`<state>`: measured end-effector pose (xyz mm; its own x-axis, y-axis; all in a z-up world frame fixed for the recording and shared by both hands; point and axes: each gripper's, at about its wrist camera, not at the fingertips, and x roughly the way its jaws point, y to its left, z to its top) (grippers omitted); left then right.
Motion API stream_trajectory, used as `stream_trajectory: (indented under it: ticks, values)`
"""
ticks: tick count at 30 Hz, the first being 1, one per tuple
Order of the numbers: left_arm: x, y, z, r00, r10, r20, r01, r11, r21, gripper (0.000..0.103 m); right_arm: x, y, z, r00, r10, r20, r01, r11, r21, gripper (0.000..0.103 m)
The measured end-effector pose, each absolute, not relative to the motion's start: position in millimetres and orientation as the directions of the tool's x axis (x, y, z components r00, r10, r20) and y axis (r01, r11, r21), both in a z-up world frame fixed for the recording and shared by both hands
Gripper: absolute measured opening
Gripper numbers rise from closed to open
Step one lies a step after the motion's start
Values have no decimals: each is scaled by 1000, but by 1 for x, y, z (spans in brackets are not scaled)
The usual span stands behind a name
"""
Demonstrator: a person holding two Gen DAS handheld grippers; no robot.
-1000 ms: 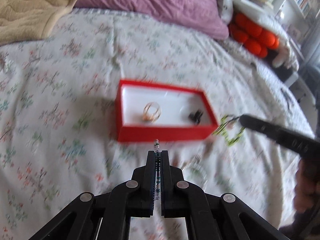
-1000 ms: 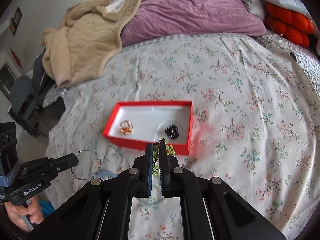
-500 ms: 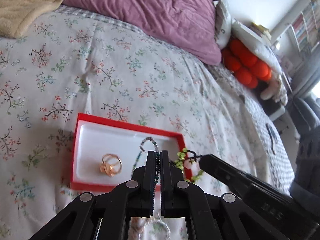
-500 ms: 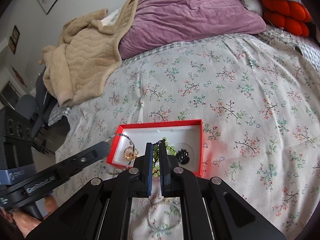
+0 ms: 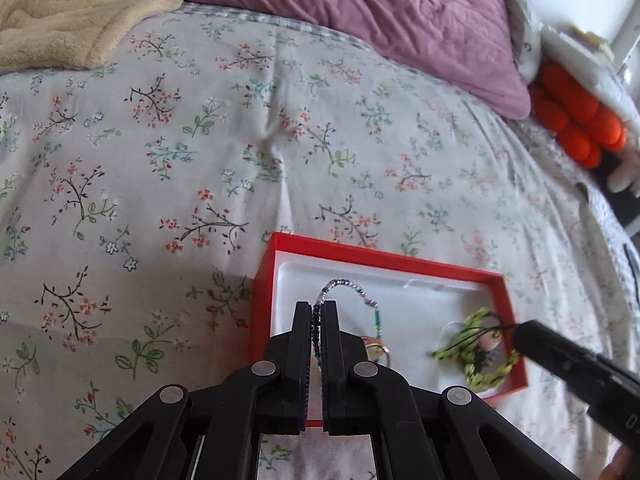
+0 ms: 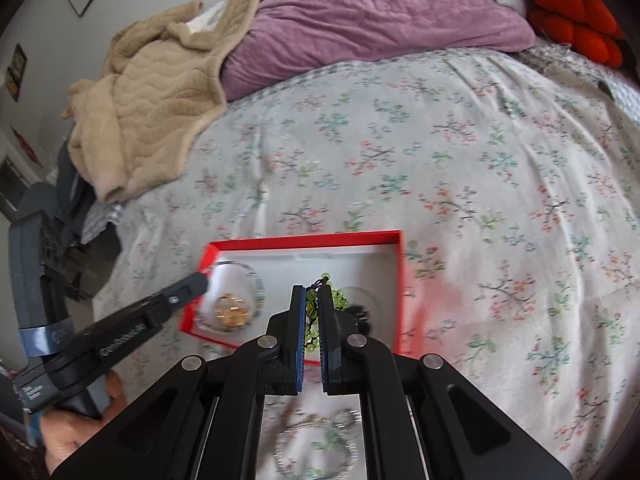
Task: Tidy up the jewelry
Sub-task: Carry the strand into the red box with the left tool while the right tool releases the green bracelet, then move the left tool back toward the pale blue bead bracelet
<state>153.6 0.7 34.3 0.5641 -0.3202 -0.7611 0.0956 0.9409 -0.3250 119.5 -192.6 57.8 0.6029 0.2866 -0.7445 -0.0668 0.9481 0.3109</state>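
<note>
A red box [image 5: 276, 276] [image 6: 394, 276] with a white lining lies open on the flowered bedspread. My left gripper [image 5: 318, 312] [image 6: 202, 278] is shut on a thin beaded bracelet [image 5: 348, 286] [image 6: 256, 276], whose loop hangs over the box's left half. My right gripper [image 6: 313, 294] [image 5: 518, 330] is shut on a green beaded bracelet [image 5: 480, 364] [image 6: 340, 298] with a black cord, held over the box's right half. Inside lie a gold ring [image 5: 378, 350] [image 6: 232, 310] and a small black piece [image 6: 362, 314].
Another clear beaded bracelet [image 6: 316, 444] lies on the bedspread in front of the box. A purple pillow [image 5: 380, 12], a beige blanket [image 6: 152, 92] and an orange cushion [image 5: 576, 120] sit at the head of the bed. A hand [image 6: 72, 432] holds the left gripper's handle.
Both grippers have moved forward and down, from in front of the box to over it, each carrying its bracelet. The bracelets now hang inside the box's rim.
</note>
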Motion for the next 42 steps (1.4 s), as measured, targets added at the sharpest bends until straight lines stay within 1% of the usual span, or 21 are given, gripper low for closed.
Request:
stream_trajectory:
  ticks: [5,7,8,9,10,11,12,13,18,20,22,24,30,36,42]
  values:
    - [152,-2,35,569,-302,-765,102,949,-298,0,122,-202,54,606,224,-763,-32,966,257,6]
    - [151,-2,38,570,-301,-764,105,949,-296,4,122,-205,55,605,218,-766,-24,966,256,8]
    - [150,-2,39,571,-298,-765,106,951,-291,11,121,-206,56,601,226,-767,-29,965,261,10]
    - [149,-3,41,573,-292,-766,108,953,-283,19,120,-206,57,599,231,-767,-32,964,265,18]
    - [146,-3,43,577,-285,-765,111,956,-272,22,118,-207,58,599,235,-765,-37,963,266,30]
    - [145,-2,45,580,-281,-765,113,957,-266,25,116,-207,59,603,238,-762,-41,962,269,35]
    - [143,-2,46,580,-277,-766,114,959,-261,27,113,-209,62,609,242,-755,-45,961,272,37]
    - [140,-1,49,579,-274,-768,114,960,-256,28,112,-208,64,610,243,-754,-47,961,272,37]
    - [122,2,57,580,-248,-776,121,968,-218,50,99,-207,75,612,247,-751,-56,961,271,38]
    - [115,3,60,583,-232,-779,125,973,-196,54,94,-205,77,605,239,-759,-56,964,259,42]
    - [106,4,61,579,-216,-786,126,976,-175,59,88,-202,78,598,232,-767,-61,968,245,53]
    - [98,6,62,572,-206,-794,127,979,-162,68,81,-198,79,595,227,-771,-74,971,229,56]
    - [79,18,58,546,-171,-820,120,985,-125,83,66,-190,77,571,203,-796,-80,978,192,60]
    - [66,30,51,517,-125,-847,97,991,-87,93,54,-185,71,553,177,-814,-83,984,157,69]
    - [54,35,42,492,-116,-863,113,991,-69,96,42,-181,58,524,145,-839,-95,989,112,72]
